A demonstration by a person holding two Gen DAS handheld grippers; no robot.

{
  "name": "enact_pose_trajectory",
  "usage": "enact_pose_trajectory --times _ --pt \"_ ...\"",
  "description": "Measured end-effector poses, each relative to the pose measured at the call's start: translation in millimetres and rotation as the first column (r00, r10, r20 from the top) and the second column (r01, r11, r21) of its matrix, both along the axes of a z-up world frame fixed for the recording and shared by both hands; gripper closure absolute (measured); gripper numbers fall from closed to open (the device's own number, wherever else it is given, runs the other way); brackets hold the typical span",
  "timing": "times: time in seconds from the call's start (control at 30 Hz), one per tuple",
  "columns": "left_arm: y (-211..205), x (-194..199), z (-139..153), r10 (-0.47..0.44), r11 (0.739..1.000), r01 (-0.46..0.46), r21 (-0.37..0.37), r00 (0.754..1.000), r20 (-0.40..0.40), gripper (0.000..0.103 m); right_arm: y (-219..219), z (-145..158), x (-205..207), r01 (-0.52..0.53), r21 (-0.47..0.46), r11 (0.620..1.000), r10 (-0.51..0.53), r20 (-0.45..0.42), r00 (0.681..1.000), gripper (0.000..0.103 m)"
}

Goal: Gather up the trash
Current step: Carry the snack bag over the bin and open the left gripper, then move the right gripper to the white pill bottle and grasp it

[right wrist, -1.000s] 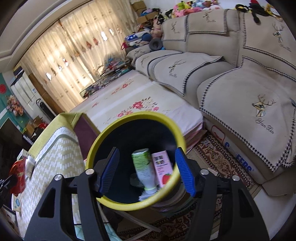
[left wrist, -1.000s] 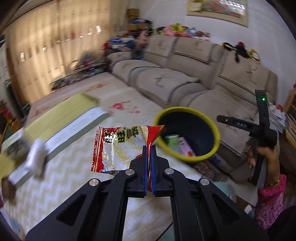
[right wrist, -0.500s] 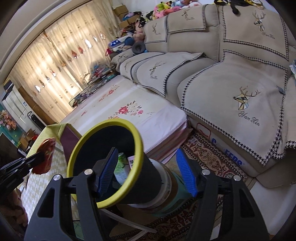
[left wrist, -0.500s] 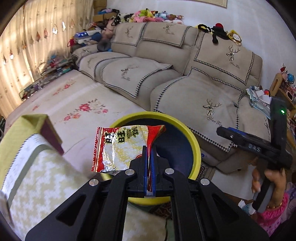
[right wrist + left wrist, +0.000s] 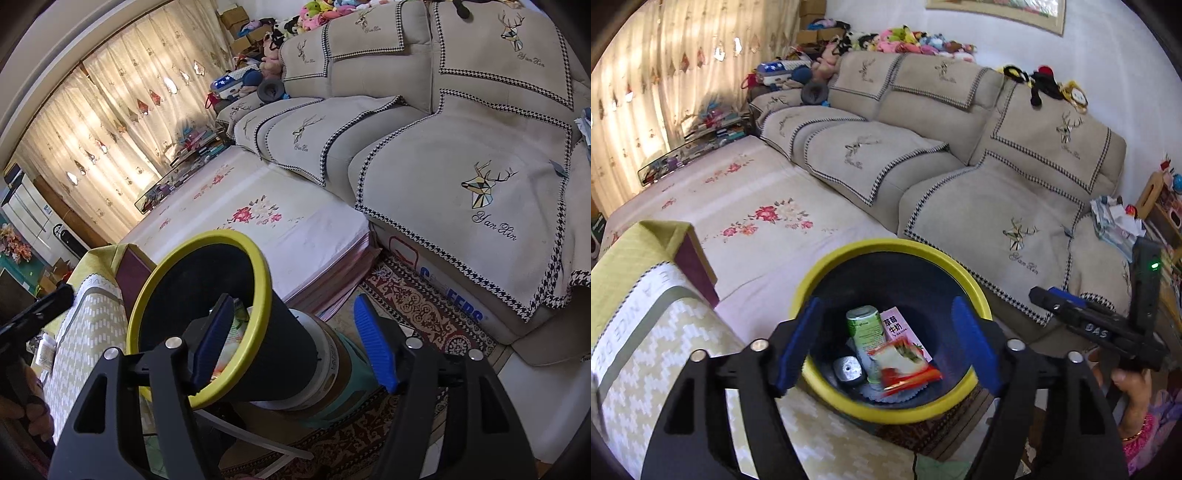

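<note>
Inside yellow-rimmed bin: red snack wrapper, green can, pink carton; left hand-held gripper opening, empty.

A big beige sofa fills the upper right of the frame. Soft toys sit in a row along its top. Pale curtains glow at the upper left. A white mat with pink flowers lies in the middle. A patterned rug covers the floor at the lower right.
</note>
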State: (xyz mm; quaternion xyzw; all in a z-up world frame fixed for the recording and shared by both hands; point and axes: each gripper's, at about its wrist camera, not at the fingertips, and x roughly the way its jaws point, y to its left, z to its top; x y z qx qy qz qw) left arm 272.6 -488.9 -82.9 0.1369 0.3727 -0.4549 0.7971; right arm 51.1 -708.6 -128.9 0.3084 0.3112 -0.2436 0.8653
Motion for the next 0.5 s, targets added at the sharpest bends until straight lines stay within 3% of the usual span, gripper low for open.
enact_pose_trajectory --times 0.33,0.5 --pt "108.8 -10.1 19.3 0.139 0.989 -0.136 -0.057 0.989 0.054 0.017 20.2 6.4 15.2 -0.046 -0.021 0.999 0.046 -0.016 0.999 0.036" --pt "180.6 -7.5 25.1 0.248 0.967 -0.241 -0.083 0.966 0.077 0.015 45.9 15.2 35.4 -0.111 -0.043 0.993 0.110 -0.027 0.994 0.036"
